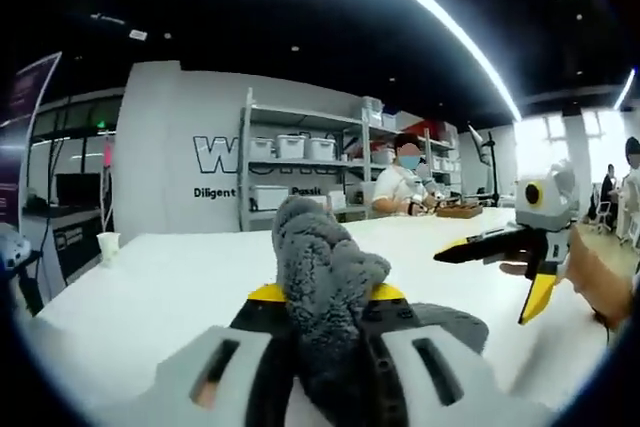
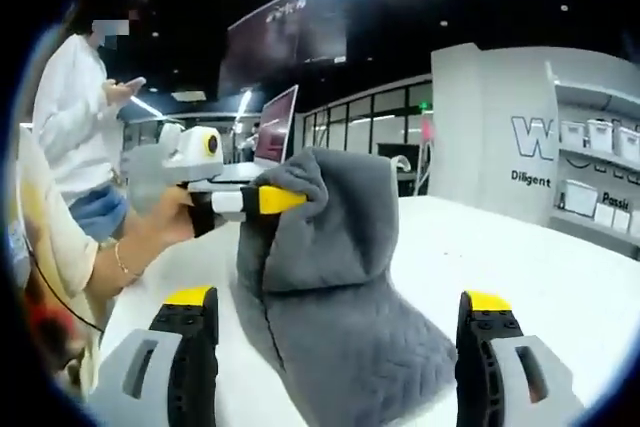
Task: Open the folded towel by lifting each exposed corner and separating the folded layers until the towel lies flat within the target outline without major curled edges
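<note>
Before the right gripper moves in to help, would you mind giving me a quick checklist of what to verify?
1. Left gripper shut on towel: ok; the cloth bunches between its jaws in the left gripper view.
2. Right gripper open and free: ok; jaws wide apart, nothing between them.
3. Towel lifted off the white table: partly; the top is raised, the lower part rests on the table.
4. Towel flat: not ok; it stands draped and folded.
5. Target outline visible: cannot tell.

Both views sit low over the white table (image 1: 180, 277), facing each other across the grey towel (image 2: 330, 287).
</note>
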Action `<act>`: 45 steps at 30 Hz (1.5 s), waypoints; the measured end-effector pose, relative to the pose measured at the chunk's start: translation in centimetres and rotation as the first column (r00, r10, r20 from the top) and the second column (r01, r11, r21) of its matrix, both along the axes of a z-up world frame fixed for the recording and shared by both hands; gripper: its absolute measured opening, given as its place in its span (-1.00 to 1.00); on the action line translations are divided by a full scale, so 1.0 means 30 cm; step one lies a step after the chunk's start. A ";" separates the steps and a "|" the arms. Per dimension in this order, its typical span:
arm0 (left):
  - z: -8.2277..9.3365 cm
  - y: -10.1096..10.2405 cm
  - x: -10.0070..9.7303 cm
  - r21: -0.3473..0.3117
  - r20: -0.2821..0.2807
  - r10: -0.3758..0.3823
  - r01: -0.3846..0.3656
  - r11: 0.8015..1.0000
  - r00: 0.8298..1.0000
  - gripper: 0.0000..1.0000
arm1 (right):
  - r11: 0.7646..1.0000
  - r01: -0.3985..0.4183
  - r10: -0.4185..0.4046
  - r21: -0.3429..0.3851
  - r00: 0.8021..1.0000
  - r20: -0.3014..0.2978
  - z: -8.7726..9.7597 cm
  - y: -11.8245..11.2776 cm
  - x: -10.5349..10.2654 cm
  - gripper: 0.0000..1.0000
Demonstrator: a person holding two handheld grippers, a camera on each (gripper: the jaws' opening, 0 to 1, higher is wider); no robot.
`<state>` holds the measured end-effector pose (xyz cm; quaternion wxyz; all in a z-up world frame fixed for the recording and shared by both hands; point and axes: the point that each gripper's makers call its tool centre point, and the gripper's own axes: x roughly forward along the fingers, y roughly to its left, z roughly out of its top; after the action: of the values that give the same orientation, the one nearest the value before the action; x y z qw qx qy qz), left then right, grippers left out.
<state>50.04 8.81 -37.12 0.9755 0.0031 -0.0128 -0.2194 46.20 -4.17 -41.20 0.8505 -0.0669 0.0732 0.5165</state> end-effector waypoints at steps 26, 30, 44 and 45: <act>-0.207 0.306 -0.027 0.110 -0.135 0.323 -0.310 0.944 0.937 -0.67 | 1.000 -0.027 0.027 -0.004 1.000 -0.013 -0.003 0.014 -0.018 0.99; -0.246 0.336 -0.040 0.114 -0.170 0.342 -0.326 0.938 0.924 -0.66 | 1.000 -0.026 0.026 -0.010 1.000 -0.017 -0.008 0.014 -0.014 0.99; -0.300 0.371 -0.077 0.081 -0.260 0.316 -0.306 0.949 0.912 -0.51 | 0.999 -0.036 0.035 -0.039 0.999 -0.032 -0.033 0.021 -0.013 0.99; -0.300 0.373 -0.080 0.079 -0.264 0.313 -0.303 0.950 0.912 -0.47 | 0.998 -0.037 0.036 -0.043 0.999 -0.031 -0.034 0.021 -0.012 0.99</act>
<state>47.63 19.99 -46.12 0.9900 -0.0074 0.1264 -0.0617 45.84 -3.55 -42.22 0.8380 -0.0790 0.0961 0.5312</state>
